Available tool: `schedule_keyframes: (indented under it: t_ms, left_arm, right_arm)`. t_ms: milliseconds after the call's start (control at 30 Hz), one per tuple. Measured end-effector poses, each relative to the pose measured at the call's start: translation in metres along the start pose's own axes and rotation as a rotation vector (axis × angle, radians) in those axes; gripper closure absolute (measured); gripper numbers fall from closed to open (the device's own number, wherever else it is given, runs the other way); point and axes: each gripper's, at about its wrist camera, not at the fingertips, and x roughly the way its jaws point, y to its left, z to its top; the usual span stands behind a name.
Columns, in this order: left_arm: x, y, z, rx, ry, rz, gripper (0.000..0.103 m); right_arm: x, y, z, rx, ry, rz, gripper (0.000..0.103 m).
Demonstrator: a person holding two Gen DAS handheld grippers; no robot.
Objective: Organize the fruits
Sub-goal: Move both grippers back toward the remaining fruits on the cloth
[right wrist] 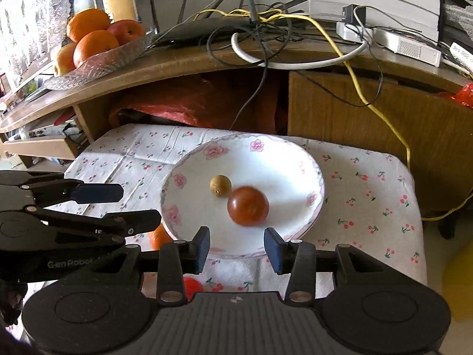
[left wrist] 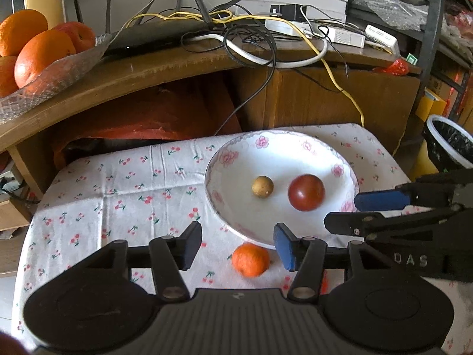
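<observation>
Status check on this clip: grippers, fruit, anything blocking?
Left hand-held gripper open over the small orange on the cloth. Right hand-held gripper open, empty. Tomato and small brown fruit in plate. Path unobstructed.

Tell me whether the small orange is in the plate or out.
Out. The small orange sits on the tablecloth, just outside the plate rim.

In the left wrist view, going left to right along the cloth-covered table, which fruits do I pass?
Small orange on the cloth, then the tan round fruit in the plate, then the red tomato.
</observation>
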Motion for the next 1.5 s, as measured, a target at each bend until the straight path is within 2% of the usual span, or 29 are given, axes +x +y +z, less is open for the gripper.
schedule_keyframes:
  t_ms: [467, 833, 1067, 1300, 1400, 1500]
  left_arm:
    - [-0.036, 0.026, -0.037, 0.031, 0.020, -0.023, 0.042]
    - [-0.050, 0.028, -0.067, 0.135, 0.066, -0.094, 0.042]
    - [-0.052, 0.032, -0.081, 0.152, 0.096, -0.134, 0.042]
    - [-0.052, 0.032, -0.082, 0.152, 0.104, -0.160, 0.042]
    - [-0.053, 0.030, -0.080, 0.156, 0.094, -0.179, 0.042]
    - [-0.051, 0.028, -0.080, 0.156, 0.097, -0.190, 0.042]
  right_arm:
    - [-0.003, 0.024, -0.026, -0.082, 0.065, 0.052, 0.064]
    - [-0.003, 0.052, -0.034, -0.185, 0.087, 0.171, 0.063]
    - [0.008, 0.071, -0.039, -0.232, 0.120, 0.229, 0.063]
    - [0.018, 0.064, -0.032, -0.141, 0.150, 0.261, 0.063]
    - [0.022, 0.059, -0.026, -0.097, 0.193, 0.301, 0.074]
    - [0.020, 0.060, -0.029, -0.125, 0.207, 0.297, 0.076]
